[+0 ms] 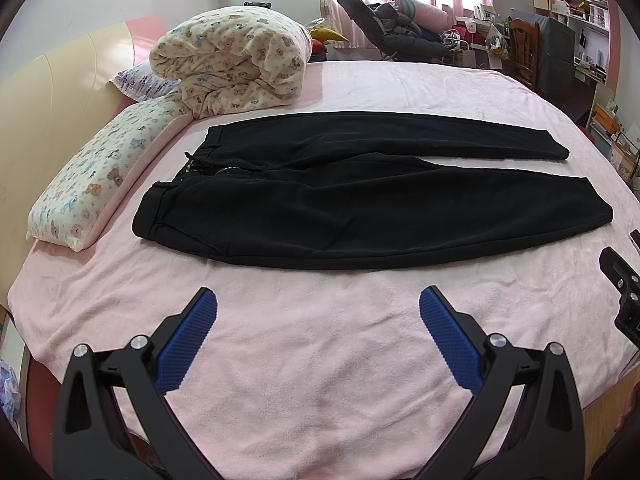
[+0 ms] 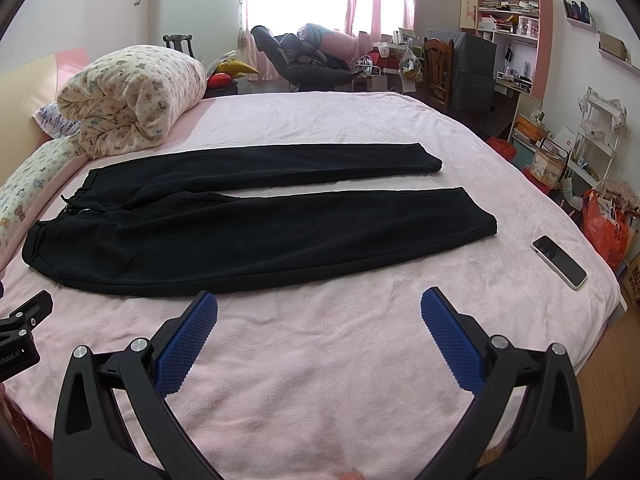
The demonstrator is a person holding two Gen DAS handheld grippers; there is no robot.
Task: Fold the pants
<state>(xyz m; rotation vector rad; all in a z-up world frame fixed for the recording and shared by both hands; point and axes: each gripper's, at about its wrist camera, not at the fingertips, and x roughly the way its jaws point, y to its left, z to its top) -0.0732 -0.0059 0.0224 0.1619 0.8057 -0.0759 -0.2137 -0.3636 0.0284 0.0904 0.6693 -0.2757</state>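
Black pants (image 1: 360, 208) lie flat and spread out on a pink bed cover (image 1: 304, 360), waistband to the left, both legs pointing right and slightly apart. The right wrist view shows the same pants (image 2: 240, 240). My left gripper (image 1: 318, 304) hovers open above the cover, a little short of the near leg's edge, nothing between its blue pads. My right gripper (image 2: 319, 306) is open too, just in front of the near leg's hem side. Part of the right gripper's body (image 1: 624, 292) shows at the right edge, and the left one's body (image 2: 20, 332) at the left edge.
A rolled bear-print quilt (image 1: 232, 68) and a pillow (image 1: 100, 176) sit at the bed's left end. A phone (image 2: 559, 262) lies on the cover right of the pant hems. Chairs (image 2: 440, 68), shelves and bags (image 2: 604, 232) crowd the room beyond the bed.
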